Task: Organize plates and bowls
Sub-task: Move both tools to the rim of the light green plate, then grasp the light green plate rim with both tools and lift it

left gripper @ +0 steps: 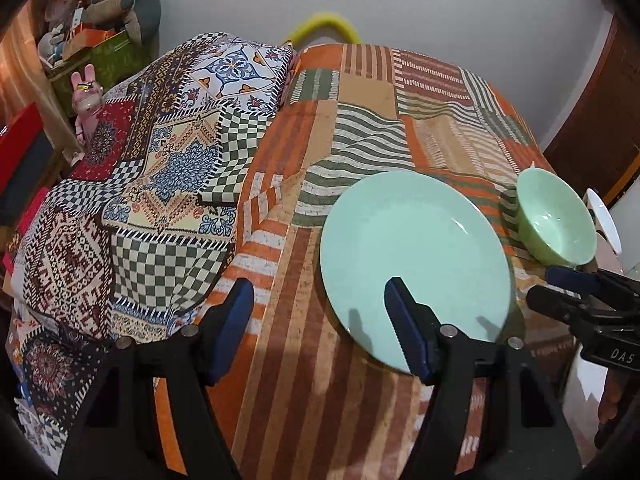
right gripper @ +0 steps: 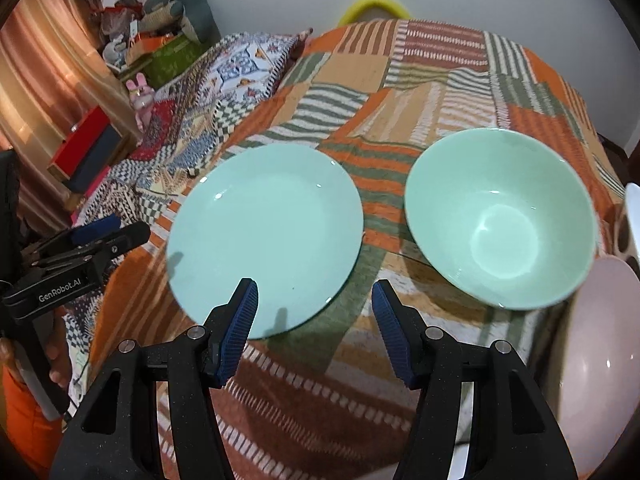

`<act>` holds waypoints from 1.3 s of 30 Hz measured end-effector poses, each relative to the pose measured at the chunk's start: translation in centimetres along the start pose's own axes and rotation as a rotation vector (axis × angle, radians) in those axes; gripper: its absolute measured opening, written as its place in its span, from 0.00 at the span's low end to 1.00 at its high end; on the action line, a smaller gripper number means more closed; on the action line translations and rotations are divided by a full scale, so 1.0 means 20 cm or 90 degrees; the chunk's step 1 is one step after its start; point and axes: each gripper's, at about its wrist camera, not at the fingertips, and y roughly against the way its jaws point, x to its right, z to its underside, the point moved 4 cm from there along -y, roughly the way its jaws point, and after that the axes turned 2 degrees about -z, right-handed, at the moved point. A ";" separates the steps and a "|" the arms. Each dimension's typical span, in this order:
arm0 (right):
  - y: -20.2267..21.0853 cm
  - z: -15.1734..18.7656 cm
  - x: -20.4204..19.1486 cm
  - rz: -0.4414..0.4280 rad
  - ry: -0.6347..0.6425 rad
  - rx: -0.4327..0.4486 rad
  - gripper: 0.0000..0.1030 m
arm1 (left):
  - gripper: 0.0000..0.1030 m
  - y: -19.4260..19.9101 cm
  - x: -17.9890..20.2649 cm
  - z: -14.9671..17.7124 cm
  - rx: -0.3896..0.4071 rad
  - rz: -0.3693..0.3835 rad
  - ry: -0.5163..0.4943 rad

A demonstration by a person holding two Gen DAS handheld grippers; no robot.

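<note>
A mint green plate [left gripper: 416, 248] lies flat on the orange striped cloth; it also shows in the right wrist view [right gripper: 268, 232]. A mint green bowl [left gripper: 556, 220] stands upright to its right, apart from it, and shows in the right wrist view [right gripper: 500, 216]. My left gripper [left gripper: 320, 320] is open and empty, its right finger over the plate's near part. My right gripper [right gripper: 316, 316] is open and empty, above the cloth between plate and bowl, near their front edges. It shows in the left wrist view [left gripper: 560, 284], and the left gripper shows in the right wrist view [right gripper: 104, 236].
A pale pink dish [right gripper: 600, 360] and a white dish [right gripper: 634, 216] sit at the far right edge. A patterned patchwork blanket [left gripper: 160, 184] covers the left side. A red box [right gripper: 84, 148] and a cluttered shelf [left gripper: 88, 32] stand at the far left.
</note>
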 end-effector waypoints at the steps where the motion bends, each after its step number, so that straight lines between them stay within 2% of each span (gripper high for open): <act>1: -0.02 0.00 0.00 0.002 0.002 -0.004 0.49 | 0.57 -0.02 0.00 -0.01 -0.002 0.004 -0.003; 3: -0.06 -0.02 0.00 0.005 0.008 -0.016 0.40 | 0.51 -0.06 0.01 -0.02 -0.008 0.007 -0.007; 6: -0.10 -0.03 0.00 0.005 0.005 -0.028 0.32 | 0.44 -0.12 0.01 -0.04 -0.014 0.009 -0.007; 11: -0.15 -0.04 0.03 0.018 -0.004 -0.042 0.26 | 0.34 -0.19 0.00 -0.05 -0.027 0.022 -0.003; 18: -0.16 -0.07 0.06 0.026 -0.014 -0.040 0.25 | 0.24 -0.28 0.02 -0.05 -0.050 0.033 -0.007; 31: -0.22 -0.05 0.11 -0.001 -0.069 -0.068 0.26 | 0.21 -0.31 0.03 -0.04 -0.054 0.044 -0.009; 39: -0.27 -0.09 0.07 0.042 -0.050 -0.076 0.29 | 0.22 -0.29 0.03 -0.01 -0.059 0.039 -0.021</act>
